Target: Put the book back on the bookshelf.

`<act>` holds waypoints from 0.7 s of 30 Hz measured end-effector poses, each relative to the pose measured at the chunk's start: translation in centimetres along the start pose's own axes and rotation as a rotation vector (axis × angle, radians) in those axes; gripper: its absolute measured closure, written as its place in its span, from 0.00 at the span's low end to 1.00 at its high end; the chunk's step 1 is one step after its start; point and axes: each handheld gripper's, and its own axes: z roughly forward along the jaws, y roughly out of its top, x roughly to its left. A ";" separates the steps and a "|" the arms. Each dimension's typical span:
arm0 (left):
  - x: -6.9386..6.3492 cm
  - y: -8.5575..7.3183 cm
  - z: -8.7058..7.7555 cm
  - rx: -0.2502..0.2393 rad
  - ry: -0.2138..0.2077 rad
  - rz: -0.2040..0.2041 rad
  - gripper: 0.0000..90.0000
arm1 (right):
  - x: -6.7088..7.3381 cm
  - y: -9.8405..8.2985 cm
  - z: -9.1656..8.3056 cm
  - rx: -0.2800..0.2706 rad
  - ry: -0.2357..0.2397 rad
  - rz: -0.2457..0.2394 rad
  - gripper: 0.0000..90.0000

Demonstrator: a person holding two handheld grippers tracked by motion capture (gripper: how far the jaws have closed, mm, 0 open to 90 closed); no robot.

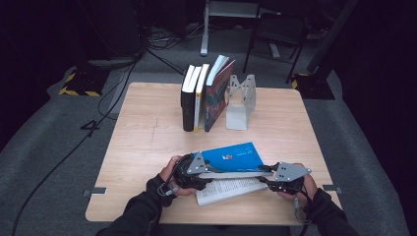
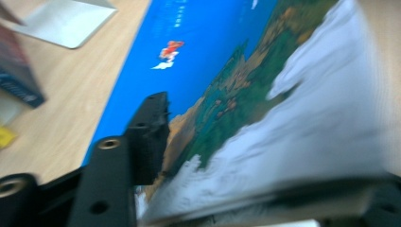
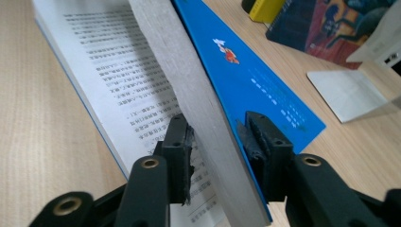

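A blue-covered book (image 1: 231,156) lies open near the front edge of the counter (image 1: 142,137), at about 6 o'clock from the row of books at the back. Its lower pages (image 3: 118,85) rest flat on the wood, printed text facing up, while the thick upper block of pages with the blue cover is lifted off them at a slant.

The left gripper (image 1: 193,169) sits at the book's 9 o'clock end, held in the person's left hand (image 1: 167,179). In the left gripper view one jaw lies against the cover's blue and green picture, and the other runs under the raised block; the picture is blurred, so I cannot tell whether the pads press on it.

The right gripper (image 1: 281,178) is at the book's 3 o'clock end. In the right gripper view its two jaws straddle the lifted block's edge, one pad at the page side, the other at the blue cover, both touching it, so it is clamped on the block.

Toward 12 o'clock stand upright books (image 1: 204,93) leaning against one another, with a pale metal bookend (image 1: 241,101) just beside them at their 3 o'clock.
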 end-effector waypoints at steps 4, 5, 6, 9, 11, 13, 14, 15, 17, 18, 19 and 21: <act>-0.9 0.4 -0.7 0.015 0.040 0.022 0.57 | 0.9 1.3 -0.2 0.000 0.003 -0.042 0.74; -1.0 0.4 -0.8 0.029 0.044 0.050 0.60 | 1.2 1.7 -0.3 0.000 0.011 -0.054 0.75; -1.0 0.2 -0.9 0.039 0.038 0.069 0.63 | 1.4 2.0 -0.4 -0.006 0.019 -0.061 0.76; -0.4 -0.5 -1.3 0.031 0.004 0.065 0.67 | 1.9 2.6 -0.3 -0.016 0.035 -0.074 0.76; 0.1 -1.2 -1.4 0.023 -0.031 0.057 0.68 | 2.1 2.8 -0.2 -0.029 0.057 -0.079 0.76; 0.6 -1.9 -1.3 0.021 -0.057 0.047 0.69 | 2.2 2.9 0.2 -0.038 0.078 -0.082 0.74; 0.8 -2.2 -1.2 0.020 -0.069 0.043 0.69 | 2.0 2.9 0.5 -0.043 0.101 -0.076 0.69; 0.9 -2.6 -1.1 0.018 -0.078 0.042 0.69 | 1.9 2.7 0.8 -0.043 0.107 -0.064 0.61; 1.1 -2.9 -1.0 0.012 -0.084 0.040 0.69 | 1.1 2.0 1.4 -0.016 0.121 -0.029 0.58; 1.7 -3.1 -0.8 -0.001 -0.102 0.017 0.68 | 0.8 1.7 1.5 -0.031 0.155 -0.015 0.72; 1.9 -3.3 -0.8 -0.007 -0.103 0.015 0.68 | 1.0 1.6 1.5 -0.050 0.145 -0.034 0.73; 2.3 -3.4 -0.8 -0.006 -0.103 -0.005 0.67 | 1.1 1.9 1.8 -0.040 0.133 -0.044 0.75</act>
